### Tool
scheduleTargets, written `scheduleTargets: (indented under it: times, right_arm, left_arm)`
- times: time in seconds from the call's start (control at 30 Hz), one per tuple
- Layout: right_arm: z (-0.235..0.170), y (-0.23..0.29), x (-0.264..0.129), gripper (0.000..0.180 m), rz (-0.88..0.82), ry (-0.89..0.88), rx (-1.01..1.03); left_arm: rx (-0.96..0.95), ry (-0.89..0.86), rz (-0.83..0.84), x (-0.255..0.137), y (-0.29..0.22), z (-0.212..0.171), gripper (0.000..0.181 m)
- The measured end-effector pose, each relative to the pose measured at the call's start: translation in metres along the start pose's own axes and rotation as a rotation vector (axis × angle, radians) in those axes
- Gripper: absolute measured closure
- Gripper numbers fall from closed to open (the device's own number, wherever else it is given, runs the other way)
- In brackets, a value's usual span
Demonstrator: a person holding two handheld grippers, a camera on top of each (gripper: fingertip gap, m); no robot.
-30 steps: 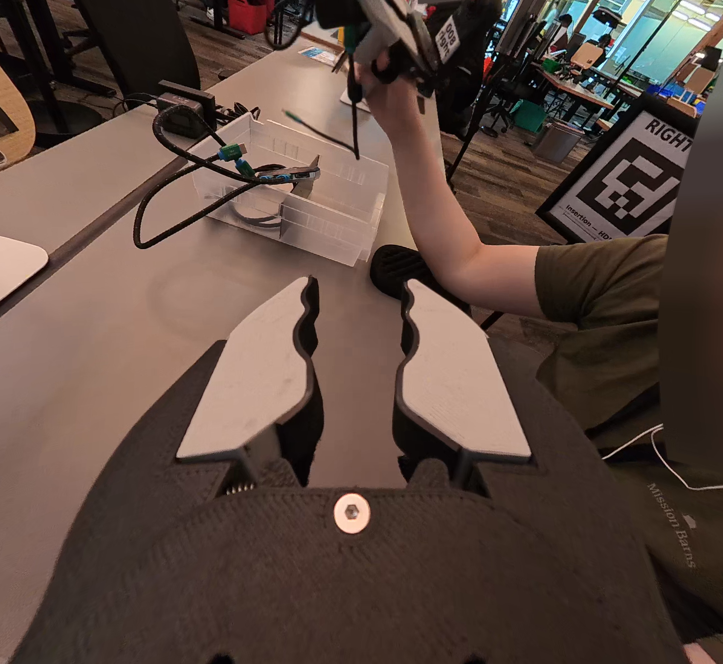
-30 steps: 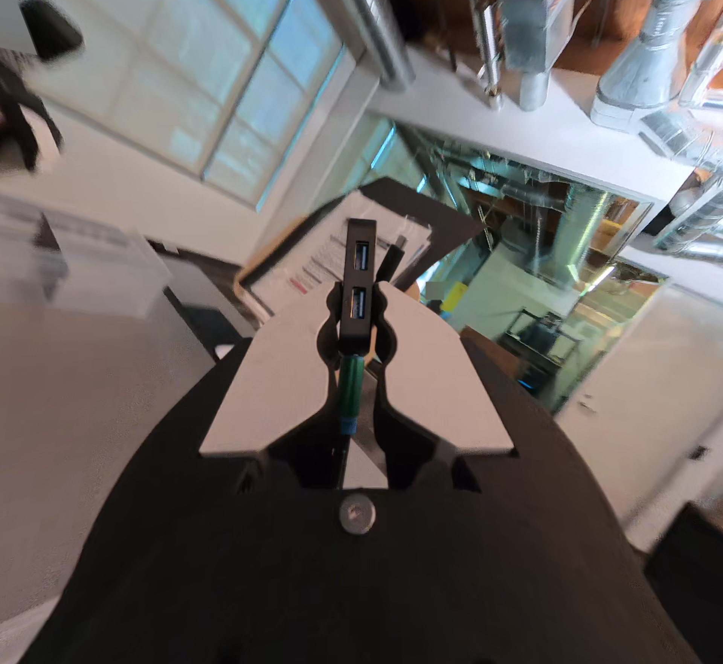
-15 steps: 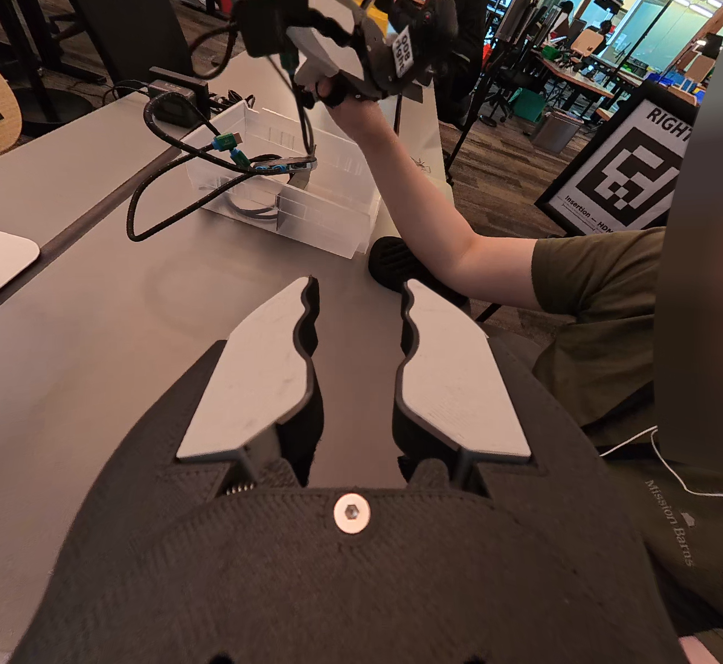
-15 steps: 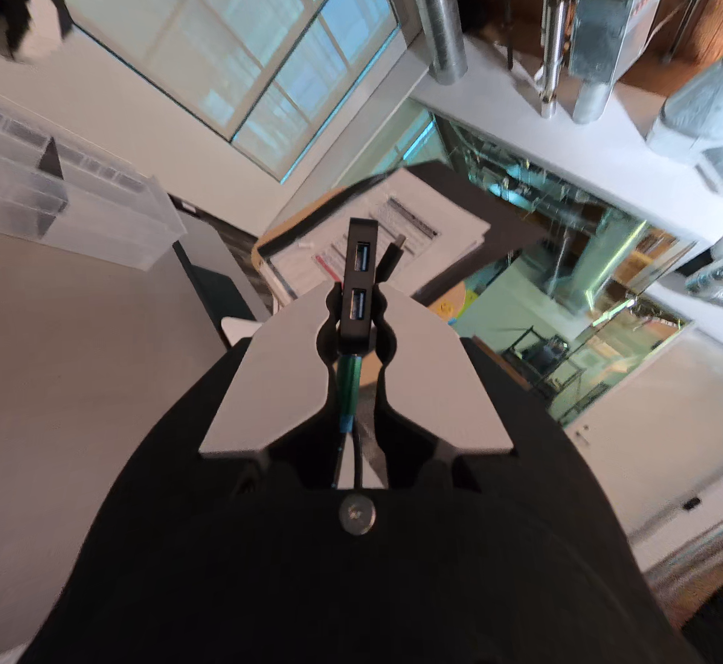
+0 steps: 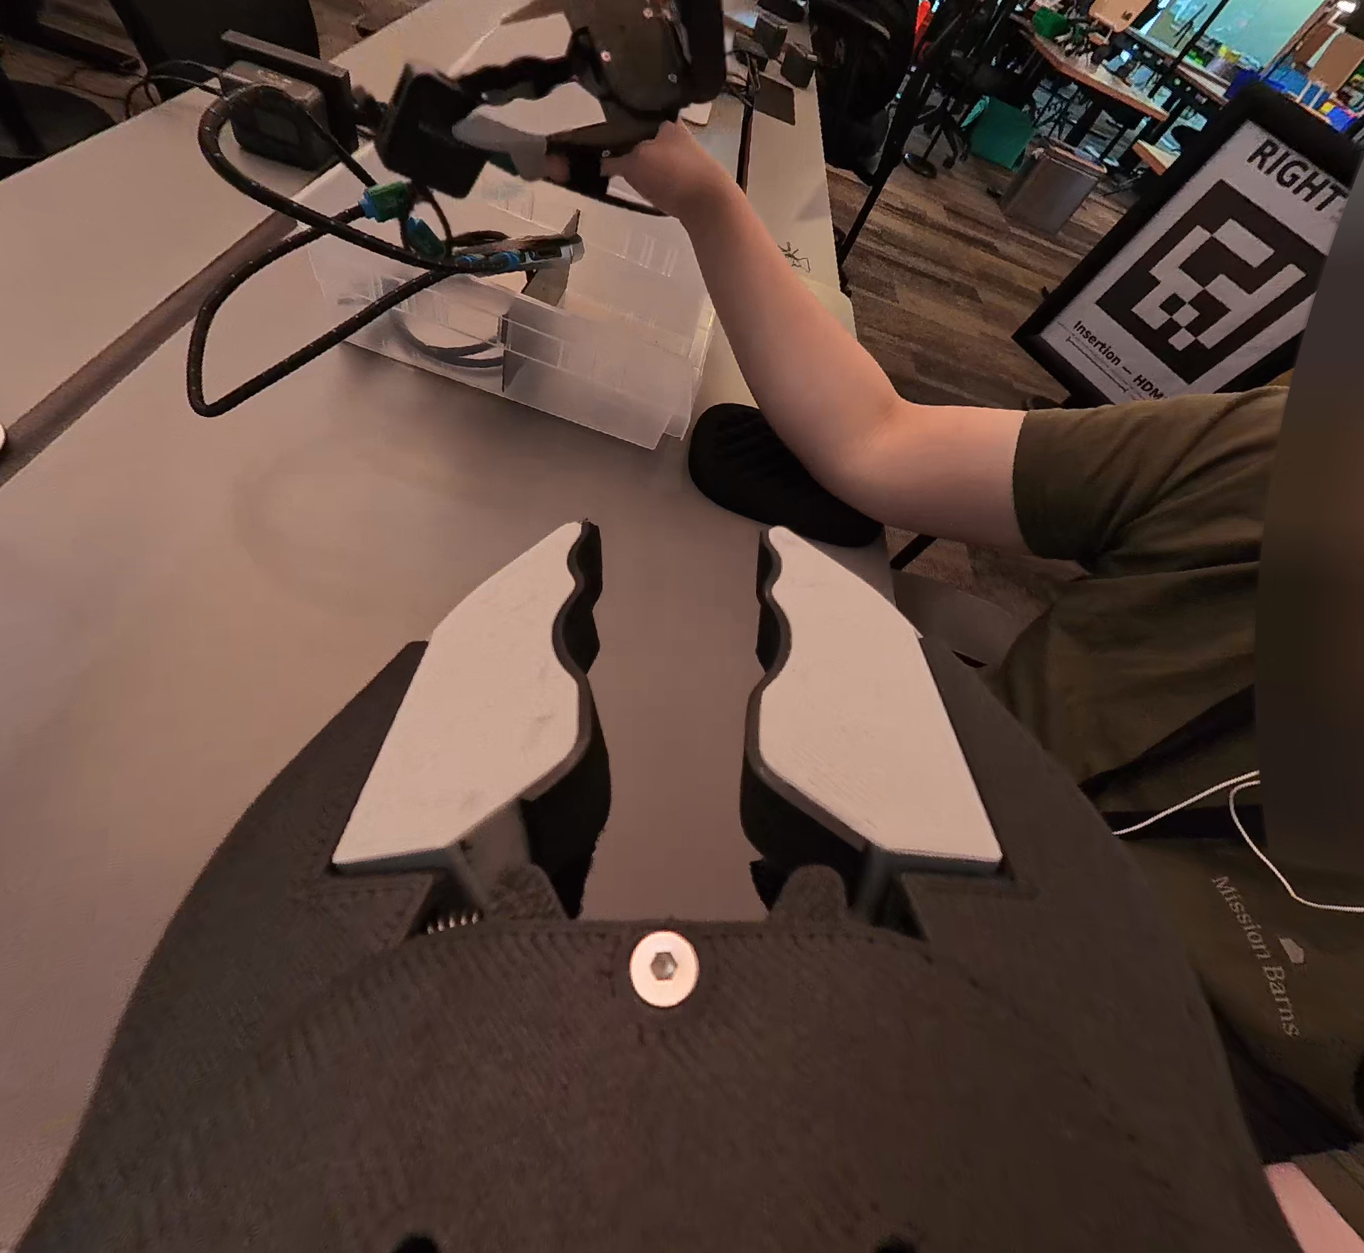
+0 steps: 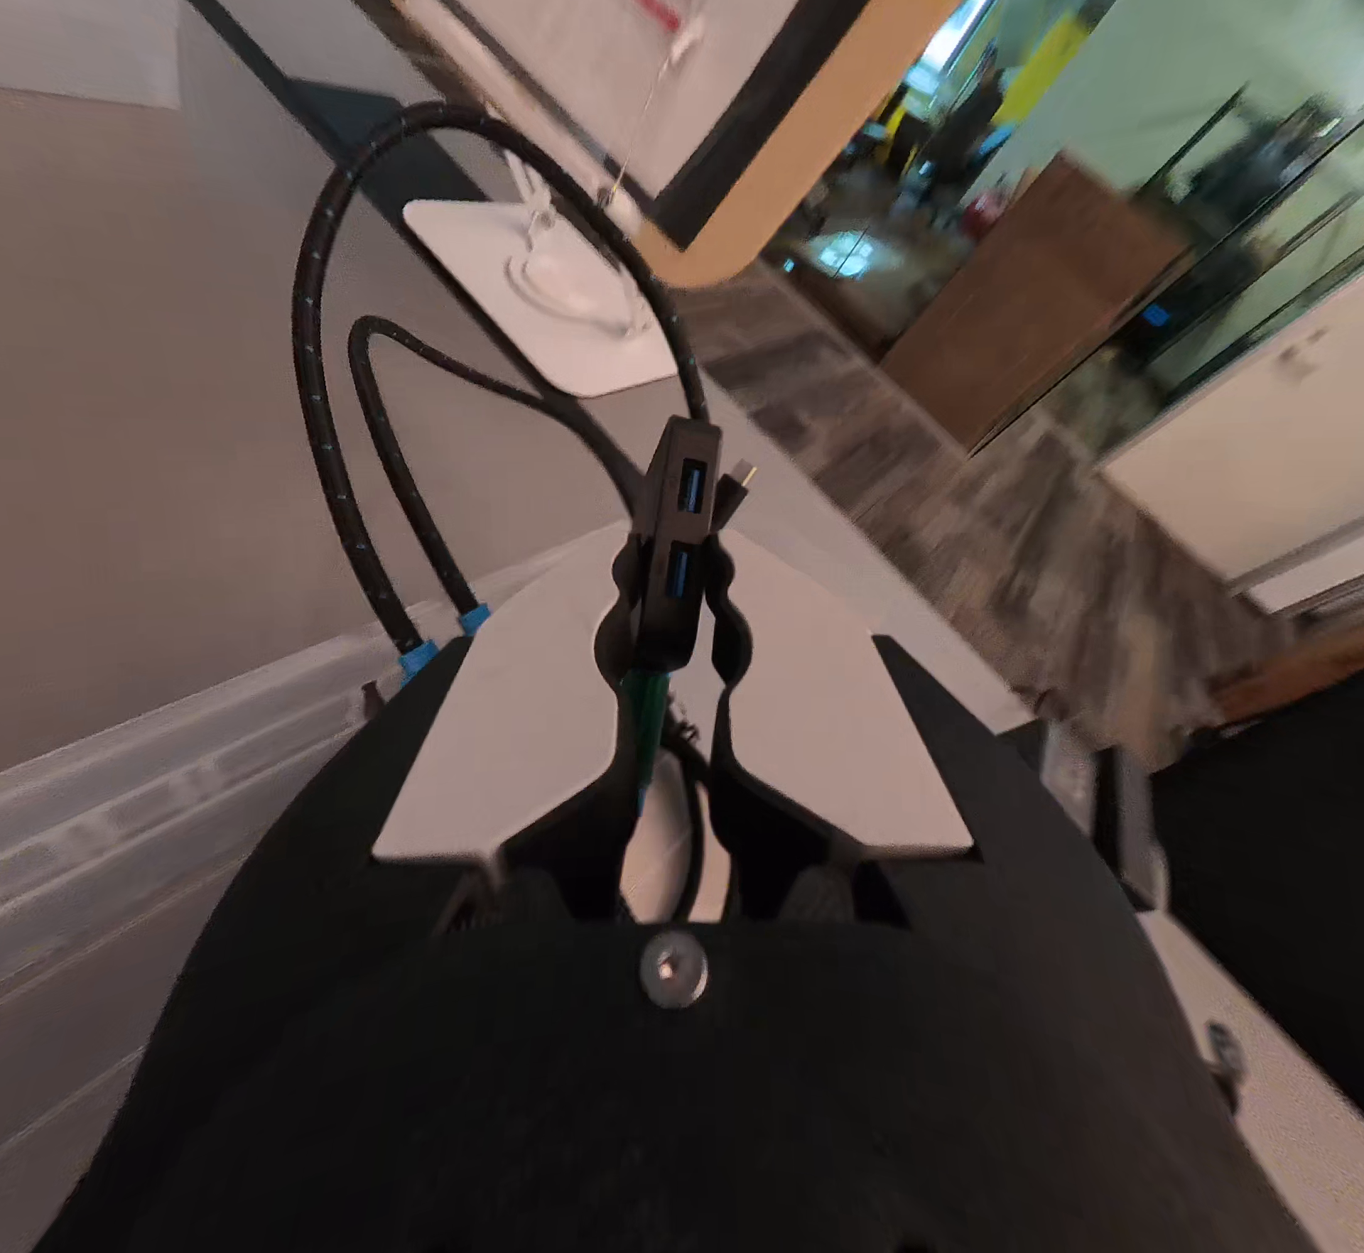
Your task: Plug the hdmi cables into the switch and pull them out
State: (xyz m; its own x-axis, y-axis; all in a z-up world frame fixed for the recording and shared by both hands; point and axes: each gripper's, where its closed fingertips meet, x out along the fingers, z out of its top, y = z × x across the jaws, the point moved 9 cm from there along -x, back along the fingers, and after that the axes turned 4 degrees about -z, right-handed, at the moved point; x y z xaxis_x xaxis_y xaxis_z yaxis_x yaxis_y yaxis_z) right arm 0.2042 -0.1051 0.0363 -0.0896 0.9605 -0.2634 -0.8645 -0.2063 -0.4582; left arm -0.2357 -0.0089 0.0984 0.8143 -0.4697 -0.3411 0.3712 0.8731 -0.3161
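The grey desk [image 5: 243, 598] is smooth and matt, and it fills the space under and ahead of your left gripper [image 5: 673, 572]. Its fingers [image 5: 487, 708] are spread and hold nothing; they have flat pale faces with wavy black inner edges. Far ahead of them, slightly left, stands the clear plastic bin [image 5: 590, 361], a ribbed box with dividers. The braided black HDMI cables [image 5: 221, 302] loop out of it onto the desk. Their plugs carry blue and green tape, and one plug lies on the bin's rim.

Your right gripper [image 6: 668, 579] is raised above this bin, seen in the left wrist view beyond the left fingers. Its fingers [image 6: 812, 716] are pinching the switch [image 6: 675, 538], a slim black rectangular box. Two blue ports face the camera, and the box stands out past the fingertips. A green-taped lead comes out of its lower end between the fingers, and a short tail with a small metal connector hangs beside it.

I judge the task is at an early stage. You hold the switch, but no HDMI plug looks seated in it, though one cable passes behind its far end. Still to do: take a plug with the left gripper, insert it, then pull it out.
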Motion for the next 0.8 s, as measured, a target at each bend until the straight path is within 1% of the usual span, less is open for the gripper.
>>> scheduleTargets:
  times: [0.07,0.13,0.17,0.23,0.3,0.37,0.4,0.43,0.5,0.57,0.6,0.67,0.7,0.73,0.77,0.8]
  right_arm:
    - [-0.007,0.002,0.005,0.163,0.043,0.082,0.037]
    - [-0.015,0.010,0.013,0.163,0.111,0.224,0.017]
    - [-0.017,0.014,0.018,0.165,0.122,0.274,0.006]
    - [-0.019,0.015,0.025,0.164,0.080,0.344,-0.050]
    - [-0.018,0.016,0.028,0.160,0.024,0.358,-0.100]
    - [-0.010,0.017,0.022,0.143,0.012,0.335,-0.104]
    - [-0.003,0.014,0.015,0.132,-0.018,0.313,-0.079]
    - [0.005,0.009,0.005,0.126,-0.061,0.295,-0.048]
    - [0.022,-0.005,-0.027,0.123,-0.179,0.250,0.018]
    - [0.028,-0.027,-0.066,0.127,-0.365,0.201,0.152]
    - [0.021,-0.040,-0.087,0.132,-0.488,0.196,0.254]
    - [-0.010,-0.064,-0.124,0.136,-0.703,0.203,0.484]
    - [-0.032,-0.070,-0.138,0.136,-0.760,0.221,0.601]
    - [-0.057,-0.074,-0.147,0.131,-0.766,0.259,0.719]
    - [-0.080,-0.074,-0.152,0.125,-0.746,0.308,0.838]
    - [-0.100,-0.073,-0.155,0.125,-0.695,0.344,0.949]
  left_arm:
    - [0.000,0.004,-0.001,0.001,0.000,0.000,0.141]
    - [-0.004,0.009,-0.001,0.003,0.001,-0.001,0.141]
    - [-0.006,0.011,-0.001,0.003,0.001,-0.001,0.141]
    - [-0.010,0.018,-0.003,0.004,0.002,-0.002,0.141]
    - [-0.014,0.027,-0.006,0.006,0.002,-0.002,0.141]
    - [-0.016,0.036,-0.008,0.006,0.002,-0.003,0.140]
    - [-0.016,0.037,-0.008,0.006,0.002,-0.003,0.140]
    - [-0.015,0.038,-0.008,0.006,0.002,-0.003,0.140]
    - [-0.017,0.034,-0.007,0.005,0.003,-0.003,0.141]
    - [-0.022,0.028,-0.007,0.004,0.004,-0.003,0.141]
    - [-0.025,0.026,-0.007,0.004,0.004,-0.003,0.141]
    - [-0.031,0.028,-0.006,0.005,0.005,-0.004,0.141]
    - [-0.032,0.031,-0.007,0.005,0.005,-0.004,0.141]
    - [-0.033,0.033,-0.008,0.006,0.006,-0.005,0.141]
    - [-0.034,0.035,-0.009,0.007,0.006,-0.005,0.141]
    - [-0.035,0.038,-0.010,0.008,0.006,-0.005,0.141]
